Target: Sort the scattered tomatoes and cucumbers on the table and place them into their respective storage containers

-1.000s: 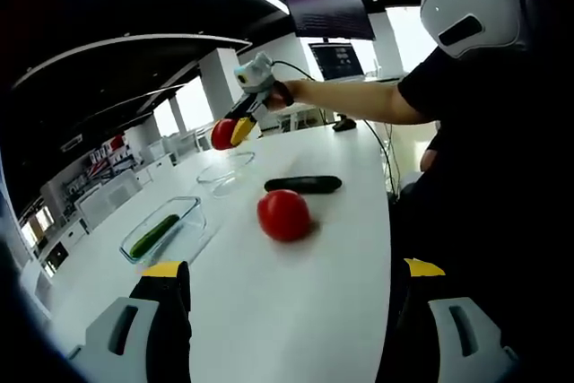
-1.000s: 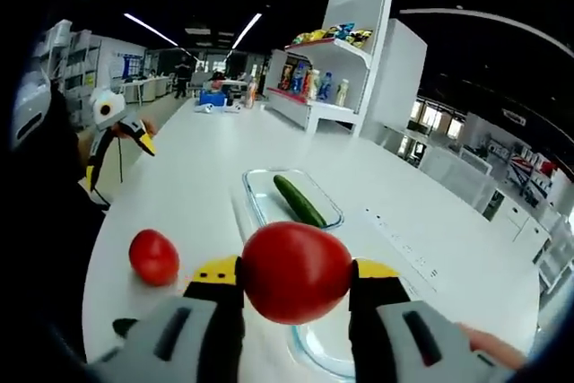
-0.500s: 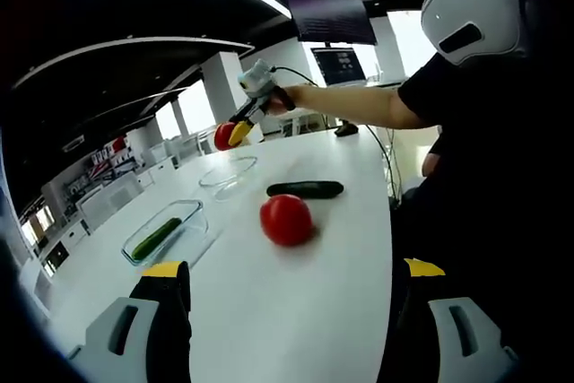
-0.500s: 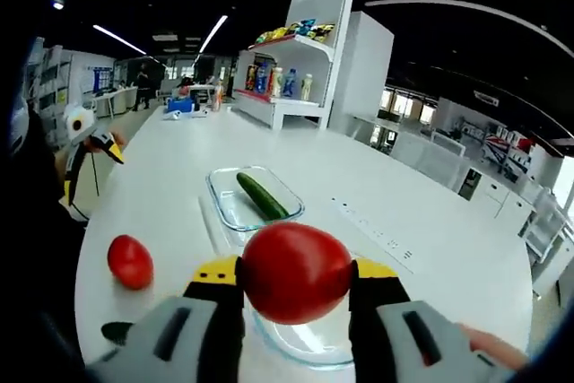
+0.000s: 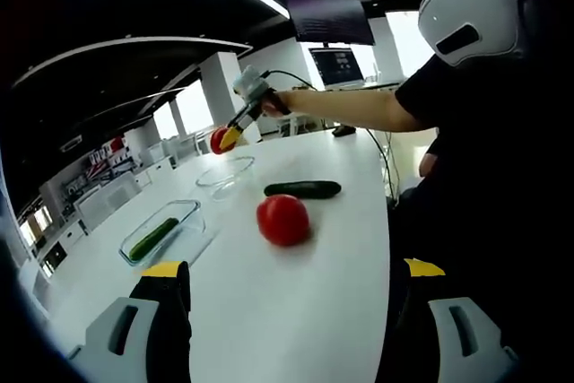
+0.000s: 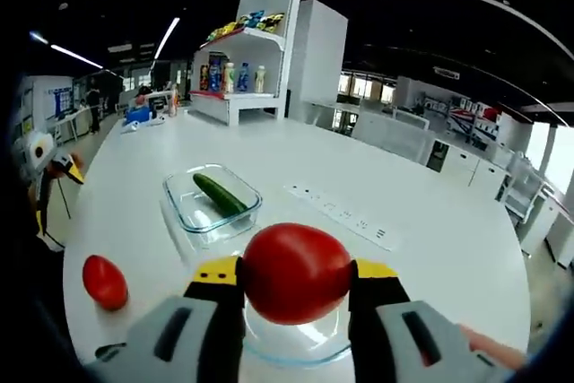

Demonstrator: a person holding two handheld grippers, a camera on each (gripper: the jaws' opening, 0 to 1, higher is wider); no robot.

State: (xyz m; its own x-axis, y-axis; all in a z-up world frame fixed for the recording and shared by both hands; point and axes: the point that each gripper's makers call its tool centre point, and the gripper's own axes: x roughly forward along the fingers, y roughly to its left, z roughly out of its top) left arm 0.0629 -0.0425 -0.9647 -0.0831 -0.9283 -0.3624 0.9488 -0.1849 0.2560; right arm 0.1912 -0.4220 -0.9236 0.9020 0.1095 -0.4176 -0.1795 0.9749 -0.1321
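My right gripper [image 6: 296,268] is shut on a red tomato [image 6: 296,286], held above a round glass bowl [image 6: 309,344]. From the left gripper view, that right gripper [image 5: 231,132] hangs over the bowl [image 5: 226,175] with the tomato [image 5: 217,139] in its jaws. A second tomato [image 5: 282,219] and a dark cucumber [image 5: 302,189] lie loose on the white table [image 5: 296,311]. A rectangular glass container [image 5: 184,217] holds another cucumber [image 5: 154,236]. My left gripper [image 5: 294,268] stands open low over the near table edge, with nothing between its jaws.
A power strip [image 6: 345,214] lies on the table beyond the rectangular container [image 6: 179,213]. The person's arm [image 5: 359,105] reaches across from the right. Shelves with bottles [image 6: 235,78] stand at the table's far side. The loose tomato [image 6: 105,281] sits left of the bowl.
My right gripper has carried its tomato further along, so it now hangs over the round bowl. The left gripper and the loose tomato and cucumber have stayed put.
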